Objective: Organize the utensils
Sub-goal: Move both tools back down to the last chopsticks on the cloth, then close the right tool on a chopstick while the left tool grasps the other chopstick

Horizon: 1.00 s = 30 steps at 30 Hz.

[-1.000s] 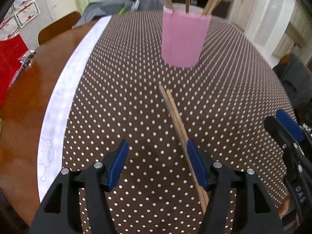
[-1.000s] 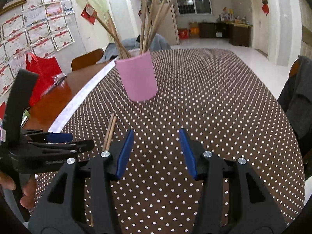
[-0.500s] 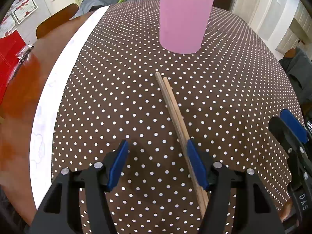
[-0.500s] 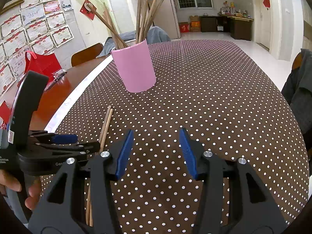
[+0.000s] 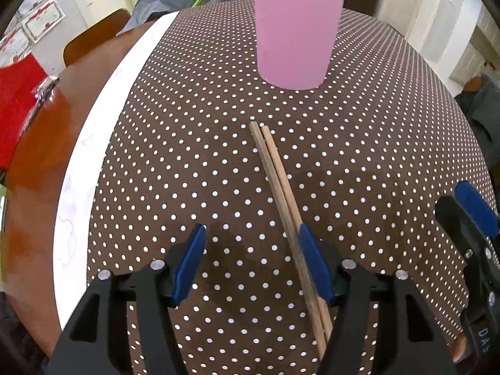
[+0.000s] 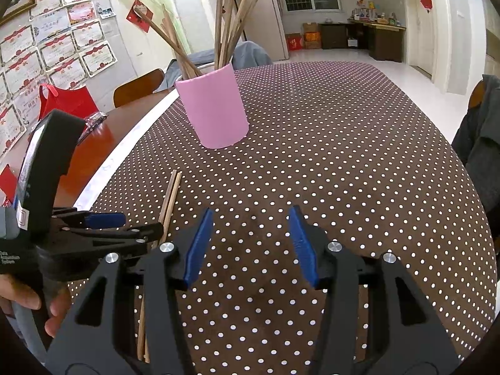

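1. The right gripper (image 6: 250, 243) hangs over the dotted tablecloth (image 6: 343, 156), its blue-padded jaws apart with only cloth between them.
2. A pair of chopsticks (image 6: 170, 193) lies flat just left of the left finger, side by side, running from ahead of the fingertips back under that finger.
3. The left gripper (image 6: 125, 223) reaches in from the left, its tips at the chopsticks; a hand (image 6: 34, 303) holds its handle.
4. A pink cup (image 6: 214, 109) stands upright well ahead of the fingers, slightly left, with more chopsticks (image 6: 225, 25) fanning out of it.
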Tool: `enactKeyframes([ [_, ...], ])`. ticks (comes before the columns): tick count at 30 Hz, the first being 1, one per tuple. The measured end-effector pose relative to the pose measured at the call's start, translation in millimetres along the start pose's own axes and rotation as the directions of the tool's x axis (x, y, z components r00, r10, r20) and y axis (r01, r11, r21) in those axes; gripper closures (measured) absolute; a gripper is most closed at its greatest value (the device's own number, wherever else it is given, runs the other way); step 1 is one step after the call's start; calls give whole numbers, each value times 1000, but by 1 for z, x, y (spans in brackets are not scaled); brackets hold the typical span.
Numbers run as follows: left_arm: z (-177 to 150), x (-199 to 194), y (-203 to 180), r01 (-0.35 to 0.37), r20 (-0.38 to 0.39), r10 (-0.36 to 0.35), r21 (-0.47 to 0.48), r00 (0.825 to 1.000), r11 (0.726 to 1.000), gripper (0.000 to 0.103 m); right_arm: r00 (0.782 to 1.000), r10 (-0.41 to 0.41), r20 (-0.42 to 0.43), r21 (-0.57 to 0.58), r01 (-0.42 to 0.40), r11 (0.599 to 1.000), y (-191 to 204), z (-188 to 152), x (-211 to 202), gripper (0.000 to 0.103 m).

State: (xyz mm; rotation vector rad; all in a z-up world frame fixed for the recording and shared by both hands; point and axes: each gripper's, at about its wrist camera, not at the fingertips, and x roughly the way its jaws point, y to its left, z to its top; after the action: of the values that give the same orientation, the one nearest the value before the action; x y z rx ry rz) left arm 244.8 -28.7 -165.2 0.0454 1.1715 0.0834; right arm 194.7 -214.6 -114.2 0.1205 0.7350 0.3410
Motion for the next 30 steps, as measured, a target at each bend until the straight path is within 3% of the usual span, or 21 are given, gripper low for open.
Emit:
enactKeyframes([
  [5,-2,0,11,30,-13,-30,-18,999,999,41,1000,7,4,2,-7,1000,1,2,-3,52],
  [7,-5,5,12,9,-44,-9,-8,999,1000,41,1000,7,7,-1,-7,1000,2,2,-3,52],
  [10,-6,4,10,-3,-23,3,4,1000,1000,41,1000,6,6,-2,-6,1000,3,4,-3,52],
  [14,-6,4,17,46,-29,-46,-10,999,999,42,1000,5,-7,-16,-6,1000,8,6,-2,52],
  [15,-7,4,21,56,-24,-56,-14,998,998,47,1000,4,-10,-20,-4,1000,9,6,-1,52],
  [19,-7,3,39,65,-16,-65,-45,998,997,90,999,-8,-50,-44,5,999,18,11,7,52],
  [22,-6,3,53,104,-12,-105,-70,994,992,97,995,0,-97,-55,-6,998,26,15,17,52],
  [30,2,-9,97,186,97,-172,-153,980,971,97,970,19,-243,-101,-45,994,62,21,51,52],
])
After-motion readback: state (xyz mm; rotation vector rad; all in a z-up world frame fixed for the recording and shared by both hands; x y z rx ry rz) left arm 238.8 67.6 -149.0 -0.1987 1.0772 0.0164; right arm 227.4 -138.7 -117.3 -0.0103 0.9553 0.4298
